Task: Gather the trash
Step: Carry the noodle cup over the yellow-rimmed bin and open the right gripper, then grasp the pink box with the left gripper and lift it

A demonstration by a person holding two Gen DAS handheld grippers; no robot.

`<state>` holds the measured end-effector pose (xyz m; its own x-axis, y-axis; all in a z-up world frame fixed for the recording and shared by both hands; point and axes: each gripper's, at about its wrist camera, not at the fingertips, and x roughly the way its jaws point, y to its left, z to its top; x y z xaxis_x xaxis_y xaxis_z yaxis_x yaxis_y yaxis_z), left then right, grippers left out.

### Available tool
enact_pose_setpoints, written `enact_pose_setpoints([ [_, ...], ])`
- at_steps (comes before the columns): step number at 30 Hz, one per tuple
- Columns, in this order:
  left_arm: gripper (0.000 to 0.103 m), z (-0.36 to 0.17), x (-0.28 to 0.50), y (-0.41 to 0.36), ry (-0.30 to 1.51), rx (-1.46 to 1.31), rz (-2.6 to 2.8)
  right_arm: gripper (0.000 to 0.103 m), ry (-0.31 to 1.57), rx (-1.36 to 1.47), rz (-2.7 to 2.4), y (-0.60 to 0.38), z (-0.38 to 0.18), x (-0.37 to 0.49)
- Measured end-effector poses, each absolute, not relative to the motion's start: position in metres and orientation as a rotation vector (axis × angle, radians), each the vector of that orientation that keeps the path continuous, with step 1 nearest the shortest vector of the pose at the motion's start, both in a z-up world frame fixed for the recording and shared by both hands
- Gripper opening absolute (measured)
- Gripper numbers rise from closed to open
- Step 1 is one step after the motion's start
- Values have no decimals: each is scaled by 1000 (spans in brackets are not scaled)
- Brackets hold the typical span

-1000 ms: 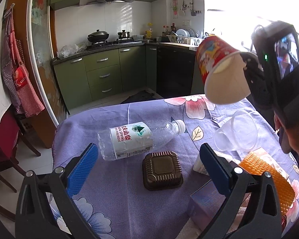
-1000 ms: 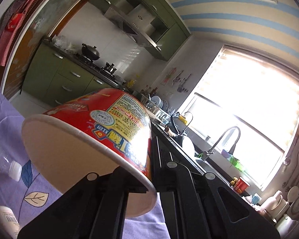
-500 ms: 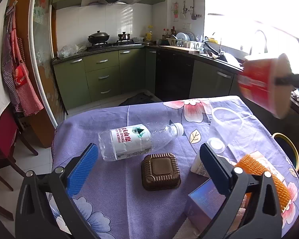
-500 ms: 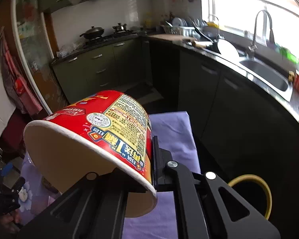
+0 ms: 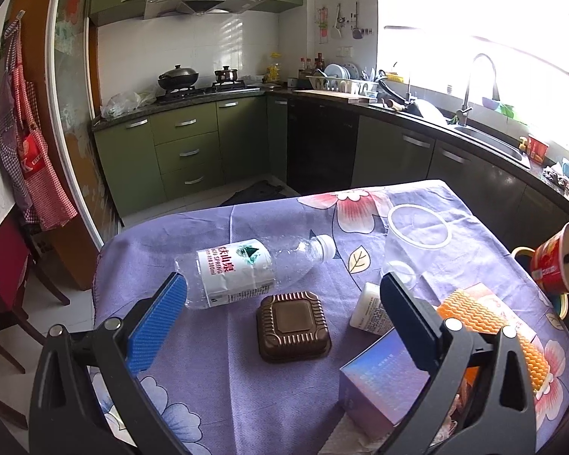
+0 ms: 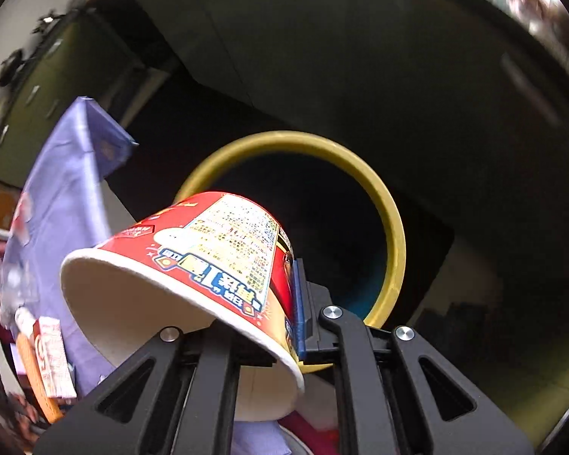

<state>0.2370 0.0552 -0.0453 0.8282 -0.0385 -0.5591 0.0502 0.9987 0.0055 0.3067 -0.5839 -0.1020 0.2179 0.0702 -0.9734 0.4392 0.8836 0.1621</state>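
the right gripper (image 6: 284,322) is clamped on the rim wall of a red noodle cup (image 6: 193,265), one finger inside the mouth and the blue pad against the outside, the cup tipped on its side with its base aimed toward the bin (image 6: 392,223), a dark bucket with a yellow rim on the floor beside the table (image 5: 216,386). in the left wrist view the cup (image 5: 554,265) hangs past the table's right edge, above the yellow rim, so the step in hand looks like the drop of this one piece of trash

the next move, as i judge it, calls for the cup to sit over the bin's mouth and not over its near rim before the fingers let go; from the tilt it may roll off the rim if released early

the left gripper (image 5: 284,322) hovers over the table with its jaws spread wide and nothing in them. trash left on the cloth: a clear bottle (image 5: 246,273) lying on its side, a brown tray (image 5: 294,328) just below it, a clear cup (image 5: 413,242), a small white bottle (image 5: 370,311) and a box (image 5: 383,383). the bottle or the tray lies nearest the open fingers for a next pick
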Motion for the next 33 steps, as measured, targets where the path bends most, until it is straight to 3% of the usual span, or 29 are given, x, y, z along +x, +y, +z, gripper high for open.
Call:
enact_pose_setpoints([
  [5, 97, -48, 238, 51, 594, 30, -60, 11, 1421, 519, -283, -598, -140, 326],
  [6, 97, -48, 238, 51, 594, 30, -61, 17, 1433, 537, -292, -603, -147, 328],
  [7, 97, -48, 238, 51, 595, 32, -62, 35, 1444, 545, -297, -605, -150, 327],
  [8, 97, -49, 238, 51, 596, 32, -63, 43, 1435, 548, -313, -607, -151, 327],
  [22, 97, -39, 227, 38, 619, 18, -133, 45, 1260, 435, -108, -541, -94, 239],
  [33, 97, -47, 211, 15, 638, 141, -525, 47, 1205, 412, 52, -497, -67, 203],
])
